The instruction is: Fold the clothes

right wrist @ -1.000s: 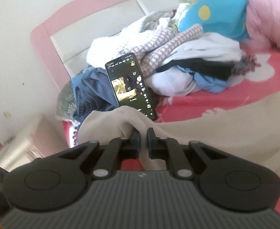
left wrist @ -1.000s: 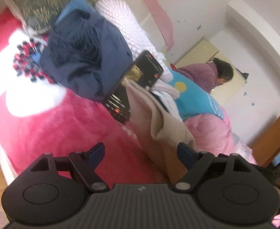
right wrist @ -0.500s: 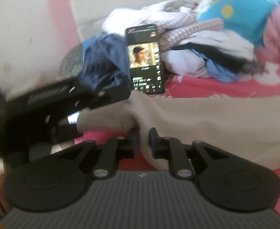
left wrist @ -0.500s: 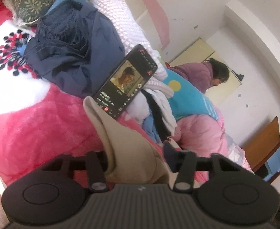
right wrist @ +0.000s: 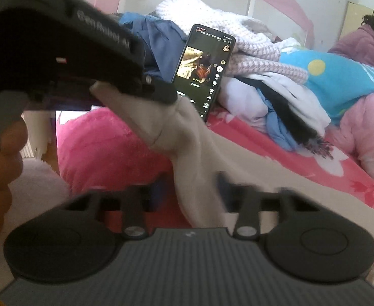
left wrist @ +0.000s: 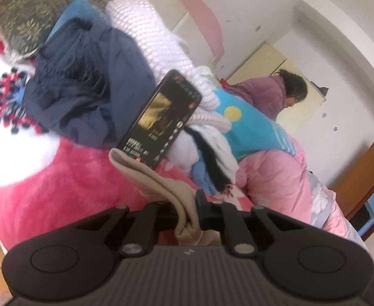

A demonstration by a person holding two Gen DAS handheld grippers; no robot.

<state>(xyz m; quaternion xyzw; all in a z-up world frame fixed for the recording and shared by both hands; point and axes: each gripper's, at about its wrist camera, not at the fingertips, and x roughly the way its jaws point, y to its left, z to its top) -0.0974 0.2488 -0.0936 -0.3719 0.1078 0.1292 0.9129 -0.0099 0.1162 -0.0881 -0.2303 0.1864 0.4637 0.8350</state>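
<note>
my left gripper point(left wrist: 187, 213) is clamped on a corner of the soft beige cloth garment point(right wrist: 238, 158) at lower centre, lifting it off the pink fleece bed cover point(left wrist: 59, 178) for folding, while my right gripper point(right wrist: 187, 191) stands apart around a fold.

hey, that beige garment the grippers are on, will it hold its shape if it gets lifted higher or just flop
Probably flop. The beige garment already sags in soft folds below the left gripper, so it looks limp. It bunches between the left gripper's fingers in the left wrist view, suggesting thin, light cloth. Its free end on the pink blanket would likely drag.
</note>
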